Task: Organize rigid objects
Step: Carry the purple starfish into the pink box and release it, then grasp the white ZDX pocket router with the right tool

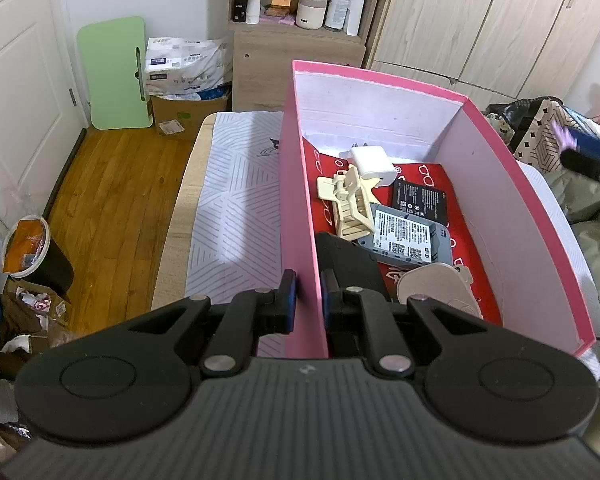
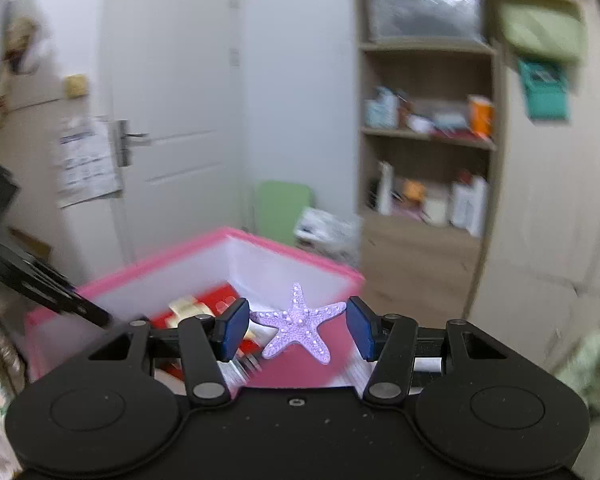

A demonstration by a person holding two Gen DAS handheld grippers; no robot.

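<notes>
My left gripper is shut on the near-left wall of the pink box, one pad outside and one inside. Inside the box lie a white charger, a cream clip, a black battery, a grey battery pack and a beige lidded case on a red liner. My right gripper is shut on a purple starfish by two arm tips, held above the pink box. It shows blurred at the right edge of the left wrist view.
The box stands on a table with a white patterned mat. A wooden shelf unit and wardrobe doors stand behind. A green board, cardboard boxes and a bin are on the wooden floor at left. Bedding lies at right.
</notes>
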